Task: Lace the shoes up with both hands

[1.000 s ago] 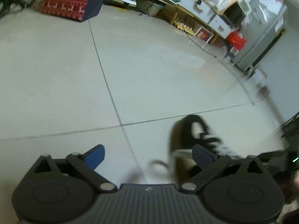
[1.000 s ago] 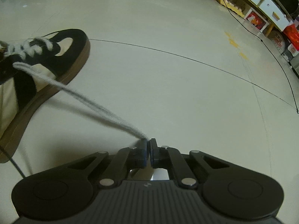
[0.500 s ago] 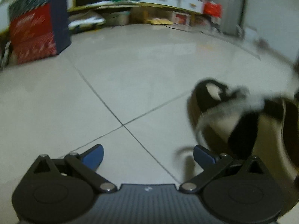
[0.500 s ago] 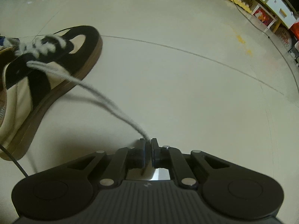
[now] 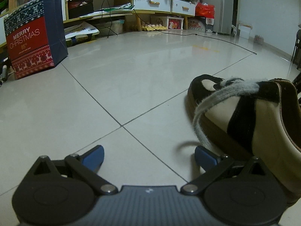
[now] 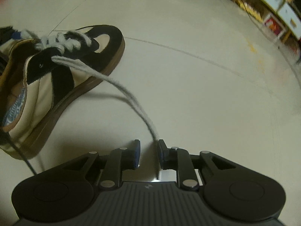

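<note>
Shoe on floor, toe pointing to 1 o'clock in right view. Right gripper jaws slightly parted, lace end between them, unclamped, running to 10 o'clock. Left gripper wide open, empty; other lace just beyond its right finger.

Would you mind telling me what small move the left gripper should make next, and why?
Probably ease the left gripper toward the shoe and close on the loose lace. Its jaws stand wide open and empty, and that lace hangs just beside its blue finger. The right gripper is open too, so neither holds a lace.
</note>
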`<state>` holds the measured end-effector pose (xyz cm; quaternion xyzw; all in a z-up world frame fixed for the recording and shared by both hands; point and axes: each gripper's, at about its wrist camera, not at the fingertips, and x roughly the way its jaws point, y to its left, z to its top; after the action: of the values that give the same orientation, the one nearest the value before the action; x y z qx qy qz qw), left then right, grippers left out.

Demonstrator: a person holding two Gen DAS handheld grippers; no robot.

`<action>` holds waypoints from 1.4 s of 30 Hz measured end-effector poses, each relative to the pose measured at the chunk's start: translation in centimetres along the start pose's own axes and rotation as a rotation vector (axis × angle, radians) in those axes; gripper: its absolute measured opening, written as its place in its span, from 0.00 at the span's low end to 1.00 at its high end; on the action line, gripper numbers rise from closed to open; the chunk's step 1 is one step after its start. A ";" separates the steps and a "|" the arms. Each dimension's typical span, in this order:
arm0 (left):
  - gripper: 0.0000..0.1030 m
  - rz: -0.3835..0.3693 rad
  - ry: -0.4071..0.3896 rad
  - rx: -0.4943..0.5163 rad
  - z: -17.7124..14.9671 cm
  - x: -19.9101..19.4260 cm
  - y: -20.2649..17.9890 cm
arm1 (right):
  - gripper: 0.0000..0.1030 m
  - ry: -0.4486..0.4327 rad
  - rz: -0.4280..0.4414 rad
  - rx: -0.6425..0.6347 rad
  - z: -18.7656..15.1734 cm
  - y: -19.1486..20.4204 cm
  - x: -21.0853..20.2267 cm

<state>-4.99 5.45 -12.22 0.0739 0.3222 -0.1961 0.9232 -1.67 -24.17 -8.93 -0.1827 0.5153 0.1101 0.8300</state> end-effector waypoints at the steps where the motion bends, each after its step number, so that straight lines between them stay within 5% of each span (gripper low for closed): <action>1: 1.00 0.000 0.000 0.000 0.0 0.0 0.0 | 0.21 0.000 0.004 0.011 0.1 -0.2 0.1; 12: 1.00 0.000 0.001 -0.001 0.0 -0.2 -0.1 | 0.22 -0.007 -0.019 -0.041 -0.9 0.2 -0.2; 24: 1.00 0.000 0.001 -0.002 0.0 -0.2 -0.1 | 0.23 -0.021 -0.010 0.078 -2.7 -1.0 -1.6; 26: 1.00 0.000 0.001 -0.002 0.0 -0.2 -0.1 | 0.30 -0.030 -0.012 0.127 -3.6 -1.3 -2.8; 29: 1.00 0.000 0.001 -0.003 0.0 -0.2 -0.1 | 0.35 -0.019 0.023 0.296 -4.2 -3.6 -3.1; 36: 1.00 0.001 0.001 -0.003 0.0 -0.3 -0.1 | 0.35 0.075 0.309 0.885 -7.2 -8.5 -1.2; 42: 1.00 0.002 0.001 -0.005 -0.2 -0.5 -0.2 | 0.35 0.097 0.461 1.187 -8.7 -8.3 -0.7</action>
<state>-5.49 5.45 -12.06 0.0718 0.3230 -0.1941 0.9235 -5.97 -35.31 -10.23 0.4192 0.5514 -0.0268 0.7207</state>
